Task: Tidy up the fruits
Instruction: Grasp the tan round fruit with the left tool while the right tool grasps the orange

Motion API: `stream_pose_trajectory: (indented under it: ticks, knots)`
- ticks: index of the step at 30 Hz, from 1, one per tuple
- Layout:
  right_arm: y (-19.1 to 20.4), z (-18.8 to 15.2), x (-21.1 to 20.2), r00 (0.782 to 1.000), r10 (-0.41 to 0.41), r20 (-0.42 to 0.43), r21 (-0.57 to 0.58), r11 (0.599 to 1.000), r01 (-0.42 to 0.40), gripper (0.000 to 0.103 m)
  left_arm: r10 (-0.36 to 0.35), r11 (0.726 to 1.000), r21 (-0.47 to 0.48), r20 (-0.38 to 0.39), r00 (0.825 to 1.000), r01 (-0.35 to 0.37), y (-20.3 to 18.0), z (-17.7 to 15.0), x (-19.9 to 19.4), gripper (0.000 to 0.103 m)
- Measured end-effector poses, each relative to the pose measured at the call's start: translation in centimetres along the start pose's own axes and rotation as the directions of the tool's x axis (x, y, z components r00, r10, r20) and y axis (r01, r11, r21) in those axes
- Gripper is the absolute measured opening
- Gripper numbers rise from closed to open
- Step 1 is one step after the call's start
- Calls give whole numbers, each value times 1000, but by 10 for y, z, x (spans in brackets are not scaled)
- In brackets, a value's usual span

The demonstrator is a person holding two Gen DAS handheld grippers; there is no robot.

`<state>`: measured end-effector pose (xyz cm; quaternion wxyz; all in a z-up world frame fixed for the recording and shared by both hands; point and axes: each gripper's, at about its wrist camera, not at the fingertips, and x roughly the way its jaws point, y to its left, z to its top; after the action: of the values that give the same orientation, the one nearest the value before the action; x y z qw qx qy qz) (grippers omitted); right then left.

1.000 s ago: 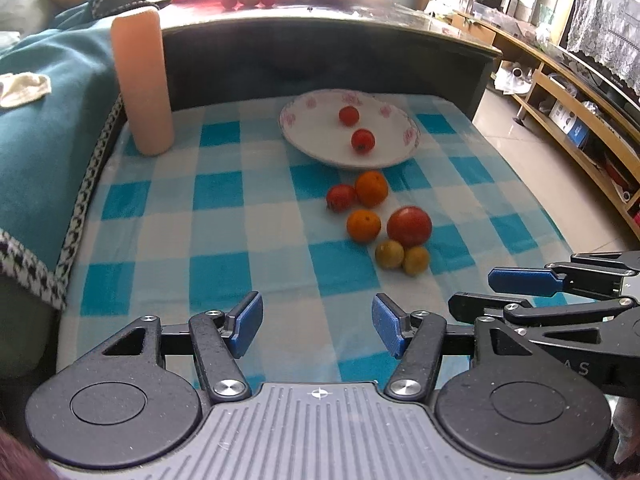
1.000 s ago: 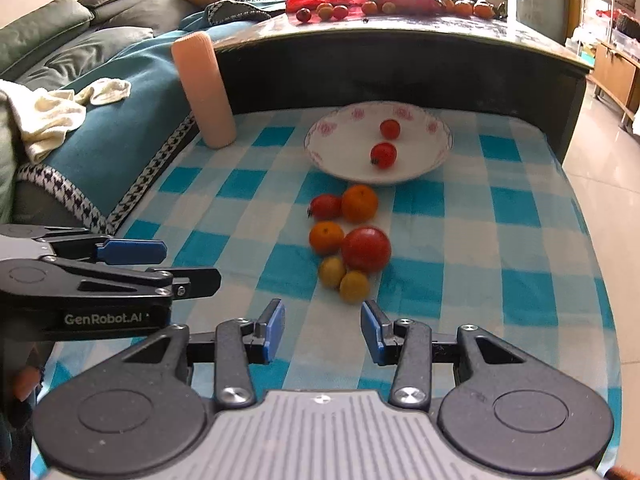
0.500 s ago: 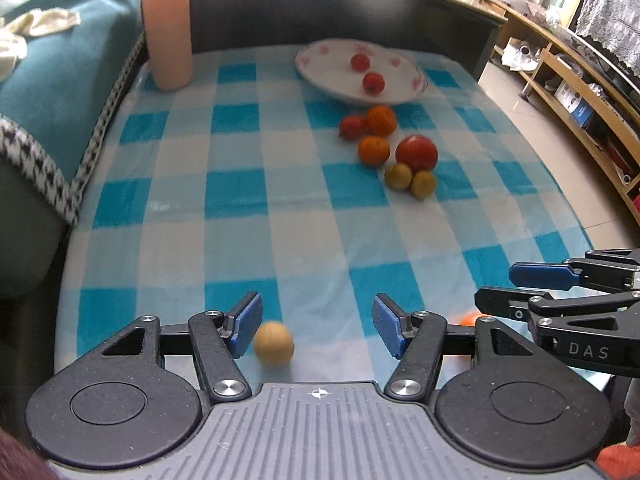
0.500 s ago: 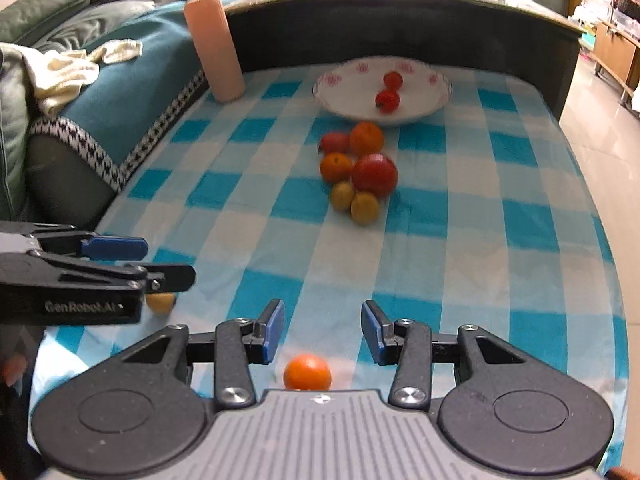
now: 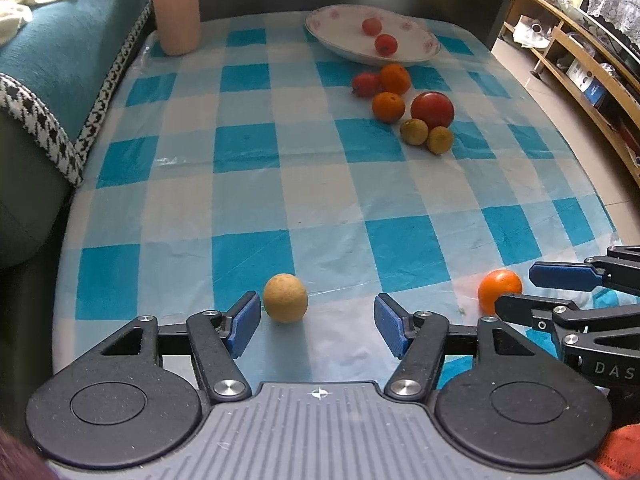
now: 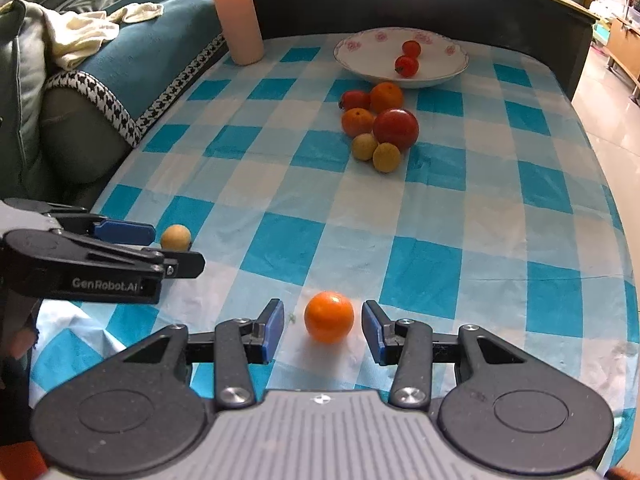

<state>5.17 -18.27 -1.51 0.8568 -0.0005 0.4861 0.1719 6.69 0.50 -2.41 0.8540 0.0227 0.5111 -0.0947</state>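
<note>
1. Across the checked tablecloth, the view is sitting further back than a second ago: both grippers are pulling toward the near edge, so the flowered plate and the fruit cluster are lying well apart from them.
2. Between the spread fingers of the left gripper, a tan fruit is now showing, just beside the left pad; contact is hard to judge.
3. Between the parted fingers of the right gripper, a small orange is resting, unclamped.
4. Both strays are probably lining up for pickup.
</note>
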Motion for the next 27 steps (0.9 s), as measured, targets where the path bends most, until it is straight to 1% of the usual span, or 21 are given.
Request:
stream_pose_trajectory:
  ticks: [8,16,18,21,23,27]
  knots:
    - [-3,-3,11,1000,-8,-30,2,1000,8,56,18,1000,24,-8,1000,-18,-4,1,8,72]
    - [-7,-5,23,998,-14,-56,4,1000,15,56,27,999,30,-15,1000,-27,-4,1,12,70]
    - [-7,-5,25,998,-15,-61,1,1000,15,56,27,999,36,-14,1000,-27,-4,1,12,66]
    - [-7,-6,27,998,-16,-65,-7,1000,16,56,40,999,31,-17,999,-40,-4,0,14,58]
    - [-6,-5,28,998,-17,-63,-14,1000,16,56,41,999,23,-21,999,-41,-2,0,15,48]
    - [-7,-5,28,998,-13,-61,-17,1000,12,55,36,999,36,-28,999,-35,-5,-1,16,43]
